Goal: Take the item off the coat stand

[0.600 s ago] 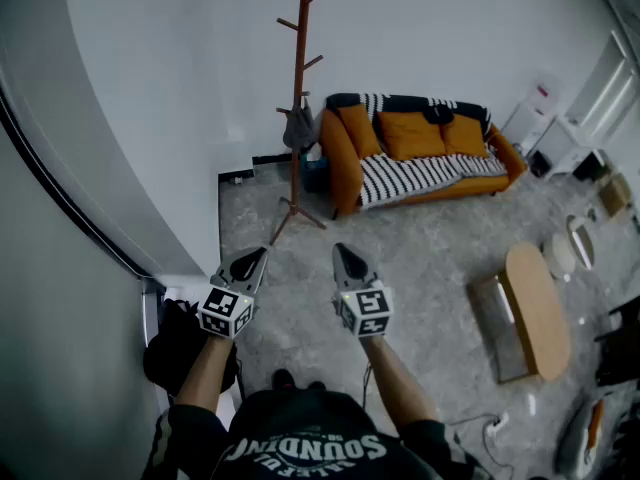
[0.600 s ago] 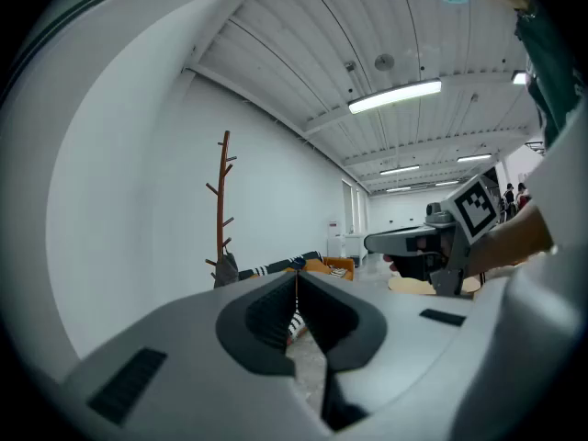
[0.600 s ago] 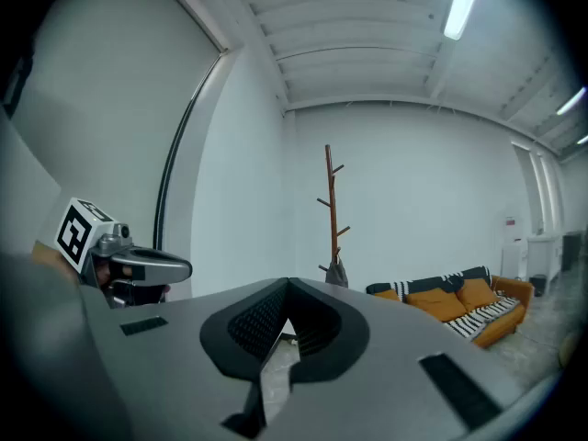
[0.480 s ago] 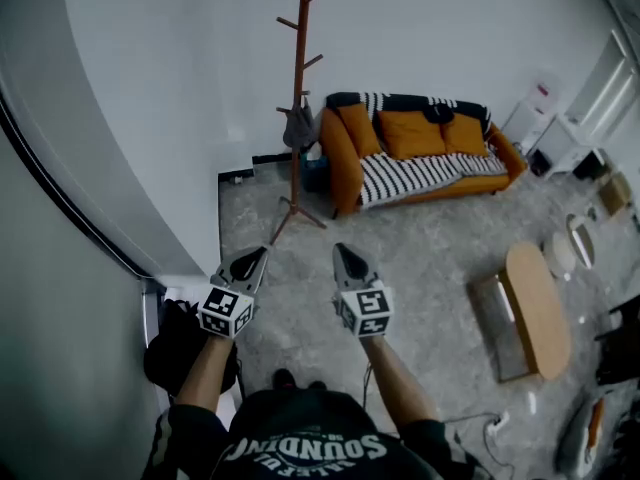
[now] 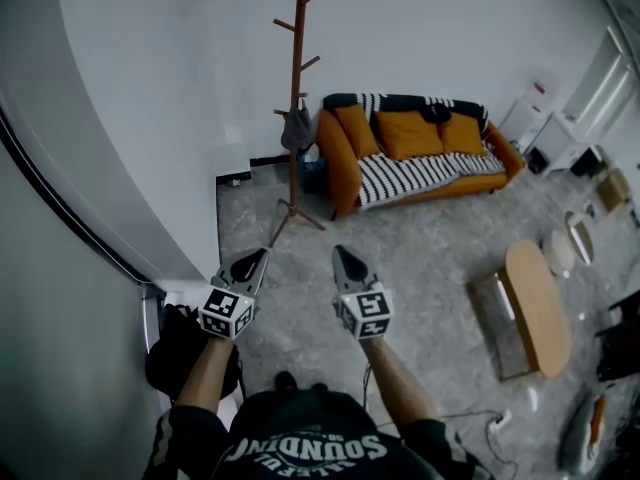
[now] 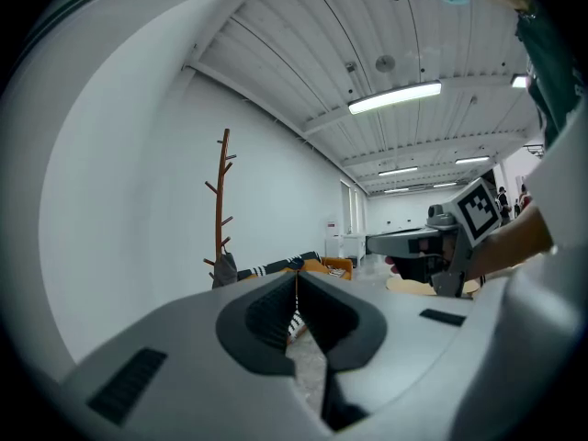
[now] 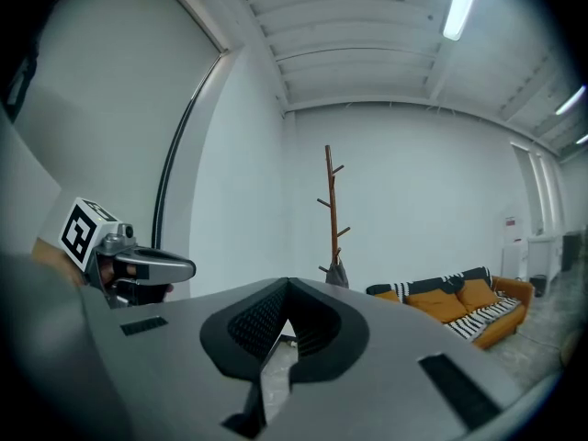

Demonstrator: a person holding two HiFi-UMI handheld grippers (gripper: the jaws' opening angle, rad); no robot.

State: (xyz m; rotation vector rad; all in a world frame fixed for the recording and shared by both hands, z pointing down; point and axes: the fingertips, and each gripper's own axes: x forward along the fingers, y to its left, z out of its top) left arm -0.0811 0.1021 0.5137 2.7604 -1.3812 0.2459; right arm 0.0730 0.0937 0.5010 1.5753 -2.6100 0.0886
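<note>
A tall brown wooden coat stand (image 5: 297, 98) rises by the white wall, left of the sofa. A small grey item (image 5: 297, 128) hangs from one of its low pegs; it also shows as a grey item (image 7: 338, 273) in the right gripper view and as a grey item (image 6: 225, 269) in the left gripper view. My left gripper (image 5: 260, 255) and right gripper (image 5: 340, 252) are held side by side well short of the stand, both pointing toward it. Each has its jaws shut with nothing between them.
An orange sofa (image 5: 420, 153) with a striped throw stands right of the stand. A wooden oval table (image 5: 536, 308) lies at the right. A black bag (image 5: 175, 353) sits on the floor by my left arm. A white curved wall (image 5: 110, 148) fills the left side.
The head view has shifted slightly, so the stand sits a little higher in frame. Both grippers keep their places and stay shut.
</note>
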